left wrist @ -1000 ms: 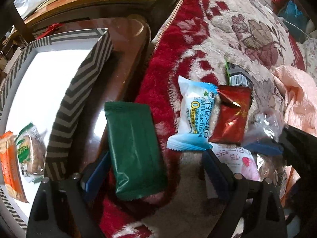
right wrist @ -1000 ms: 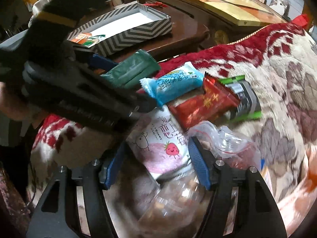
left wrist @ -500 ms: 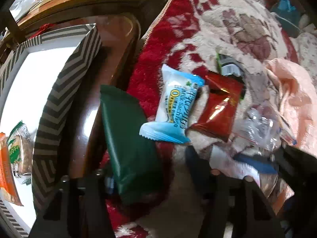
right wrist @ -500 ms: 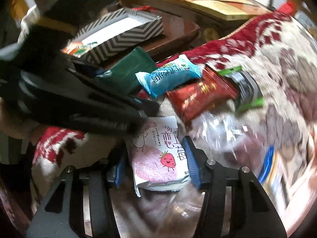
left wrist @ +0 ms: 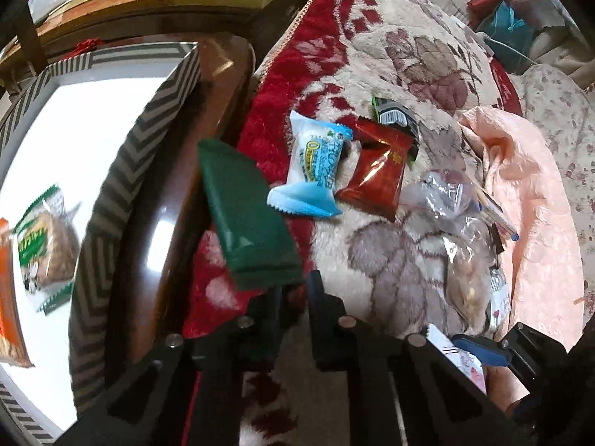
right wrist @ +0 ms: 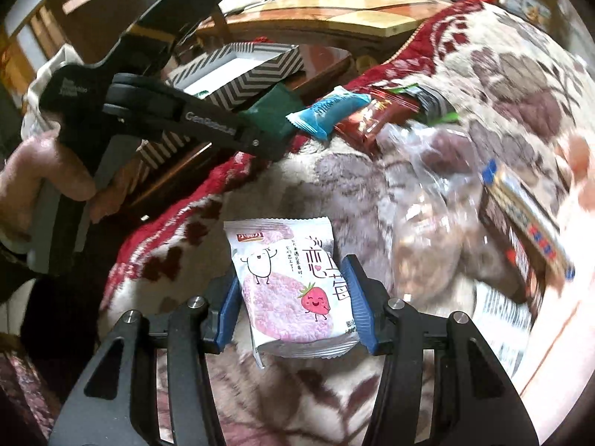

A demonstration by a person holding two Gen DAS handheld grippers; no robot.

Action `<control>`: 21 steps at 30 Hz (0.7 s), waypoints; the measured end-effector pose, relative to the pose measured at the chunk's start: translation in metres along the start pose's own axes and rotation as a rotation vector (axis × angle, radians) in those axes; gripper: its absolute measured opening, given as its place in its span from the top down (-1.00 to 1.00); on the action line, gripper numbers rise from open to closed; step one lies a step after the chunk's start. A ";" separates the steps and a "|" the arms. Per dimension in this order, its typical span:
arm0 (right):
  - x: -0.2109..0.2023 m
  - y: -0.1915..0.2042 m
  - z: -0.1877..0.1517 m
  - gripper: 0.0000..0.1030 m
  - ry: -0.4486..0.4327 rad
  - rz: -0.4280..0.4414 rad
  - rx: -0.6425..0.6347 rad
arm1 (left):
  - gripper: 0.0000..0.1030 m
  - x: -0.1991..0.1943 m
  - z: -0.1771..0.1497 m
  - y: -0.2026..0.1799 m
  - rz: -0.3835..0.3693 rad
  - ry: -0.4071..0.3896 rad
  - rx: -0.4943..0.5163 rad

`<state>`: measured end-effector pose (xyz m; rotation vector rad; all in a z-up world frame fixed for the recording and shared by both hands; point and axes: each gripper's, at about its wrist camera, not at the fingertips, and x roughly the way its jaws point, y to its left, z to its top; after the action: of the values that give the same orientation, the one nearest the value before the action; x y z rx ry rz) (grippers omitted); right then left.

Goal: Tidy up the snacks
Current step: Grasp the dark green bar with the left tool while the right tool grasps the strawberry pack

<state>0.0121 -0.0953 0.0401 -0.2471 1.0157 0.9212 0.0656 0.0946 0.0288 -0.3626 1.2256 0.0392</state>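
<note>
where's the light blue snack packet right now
In the left wrist view the light blue snack packet lies mid-frame on the blanket, between the green packet and the red packet.

Right gripper [right wrist: 292, 306] clamps the pink strawberry packet [right wrist: 293, 290] between blue pads — left gripper [right wrist: 271, 141] grips the green packet [right wrist: 277, 111].

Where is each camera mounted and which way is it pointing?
Left wrist: on the left tongs, looking down along them at the green packet they pinch, striped box beside it.
Right wrist: on the right tongs, looking down at the strawberry packet they grip; a hand shows.
Shared: green packet, blue packet, red packet, box.
</note>
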 end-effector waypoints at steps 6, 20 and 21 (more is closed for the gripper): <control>-0.010 -0.007 -0.007 0.00 -0.049 0.000 0.087 | 0.31 -0.004 -0.003 0.014 0.026 0.016 -0.069; 0.004 -0.009 -0.014 0.00 -0.033 0.019 0.141 | -0.10 0.021 0.034 0.002 0.213 0.001 -0.072; 0.005 -0.011 -0.015 0.00 -0.031 0.020 0.146 | -0.05 0.026 0.037 -0.001 0.220 0.009 -0.066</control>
<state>0.0120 -0.1076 0.0262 -0.1006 1.0529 0.8619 0.1079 0.1006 0.0159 -0.2838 1.2714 0.2682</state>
